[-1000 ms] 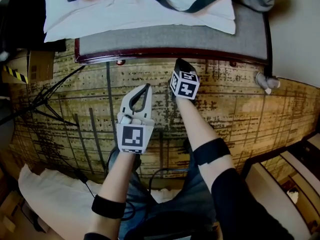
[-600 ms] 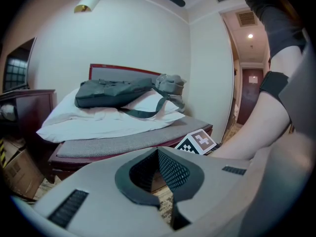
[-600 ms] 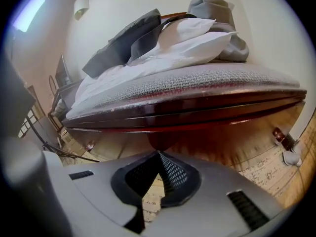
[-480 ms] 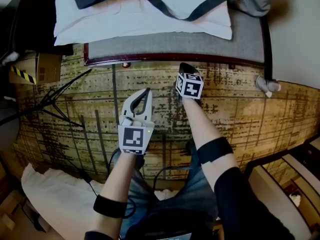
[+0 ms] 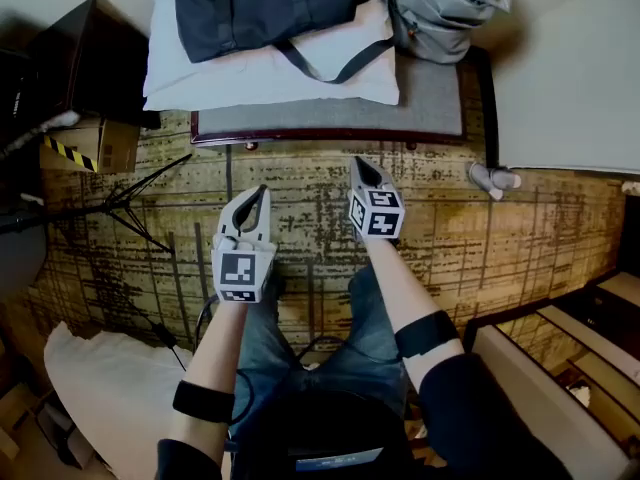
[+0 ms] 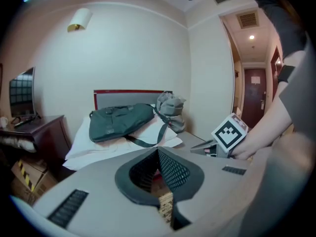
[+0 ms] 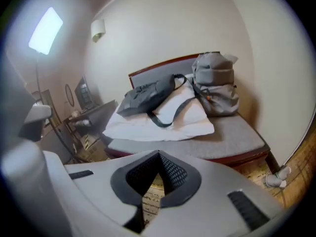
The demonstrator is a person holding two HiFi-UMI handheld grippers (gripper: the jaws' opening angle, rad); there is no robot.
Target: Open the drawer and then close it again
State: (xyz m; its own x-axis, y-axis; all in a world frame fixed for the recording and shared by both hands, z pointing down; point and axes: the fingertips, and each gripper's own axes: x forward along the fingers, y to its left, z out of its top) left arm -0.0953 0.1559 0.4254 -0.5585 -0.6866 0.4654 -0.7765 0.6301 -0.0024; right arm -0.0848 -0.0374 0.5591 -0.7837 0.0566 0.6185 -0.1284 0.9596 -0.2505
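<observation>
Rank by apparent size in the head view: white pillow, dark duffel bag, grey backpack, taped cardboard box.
1. white pillow
2. dark grey duffel bag
3. grey fabric backpack, cropped at top
4. brown cardboard box with yellow-black tape, only slightly smaller

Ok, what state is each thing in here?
left gripper: jaws shut, empty, above the carpet.
right gripper: jaws shut, empty, above the carpet.
dark bag: lying flat on the white pillow.
grey backpack: standing upright beside the pillow.
</observation>
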